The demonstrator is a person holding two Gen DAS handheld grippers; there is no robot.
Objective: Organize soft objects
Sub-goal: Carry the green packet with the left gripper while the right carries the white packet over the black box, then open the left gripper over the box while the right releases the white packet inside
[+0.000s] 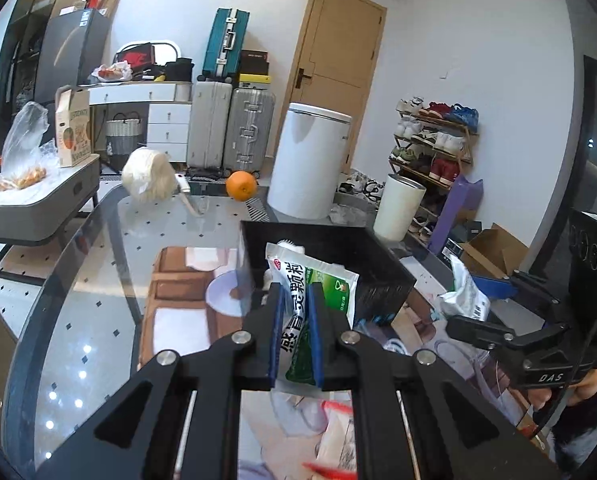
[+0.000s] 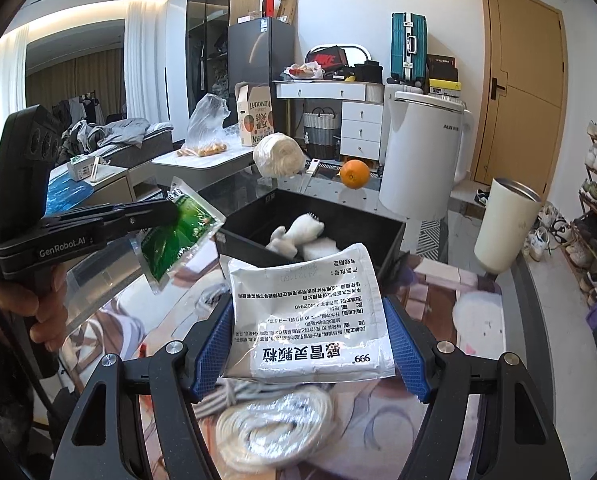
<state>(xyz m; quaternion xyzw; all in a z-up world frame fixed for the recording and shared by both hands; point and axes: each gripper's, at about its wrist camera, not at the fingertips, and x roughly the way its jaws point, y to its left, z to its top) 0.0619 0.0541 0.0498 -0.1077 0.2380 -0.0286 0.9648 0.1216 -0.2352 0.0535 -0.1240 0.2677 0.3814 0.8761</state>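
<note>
Jaws either side of sachet (image 2: pixel 306 316)

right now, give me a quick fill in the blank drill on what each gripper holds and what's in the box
The left hand-held gripper is shut on a ____ sachet.
The right hand-held gripper holds a ____ sachet.
The soft toy lies inside the ____ box.
Beyond the box sits an ____ fruit.

Missing: green; white; black; orange
</note>
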